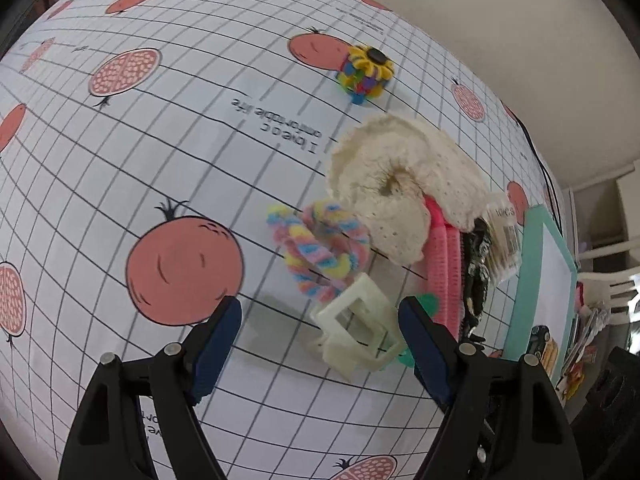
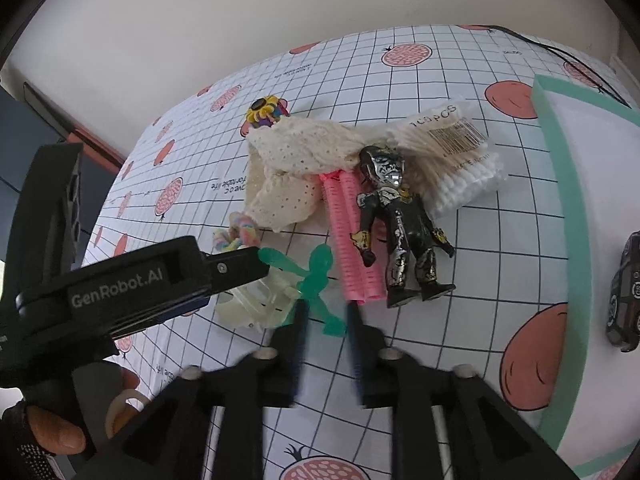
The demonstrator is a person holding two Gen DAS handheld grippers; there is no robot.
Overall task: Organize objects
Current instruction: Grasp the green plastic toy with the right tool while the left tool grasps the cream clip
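On a gridded tablecloth (image 2: 440,80) printed with fruit lies one loose pile: one cream lace cloth (image 2: 304,152), one pink roller (image 2: 356,236) partly under it, one black-and-silver figure (image 2: 400,224) just beside the roller, one bag of cotton swabs (image 2: 456,148) touching the figure's head, one green stretchy man (image 2: 320,280), one pale claw clip (image 1: 356,332), one pastel twisted rope ring (image 1: 320,248), and one sunflower toy (image 1: 366,70) set apart at the far side; one teal tray (image 2: 556,200) stands at the right, with one dark toy car (image 2: 624,292) inside it.

Left gripper (image 1: 320,332) is spread wide and holds nothing; the clip lies between its blue pads (image 1: 218,344), nearer the right-hand one, touching the rope ring; the green man peeks out behind the clip; the cloth overlaps the roller and hides its far end.

Right gripper (image 2: 326,316) hangs over the green man's legs, jaws apart with nothing between them, blurred; the left gripper's black body crosses the right wrist view, covering part of the clip and one arm of the green man; a hand (image 2: 56,432) shows at the lower left.
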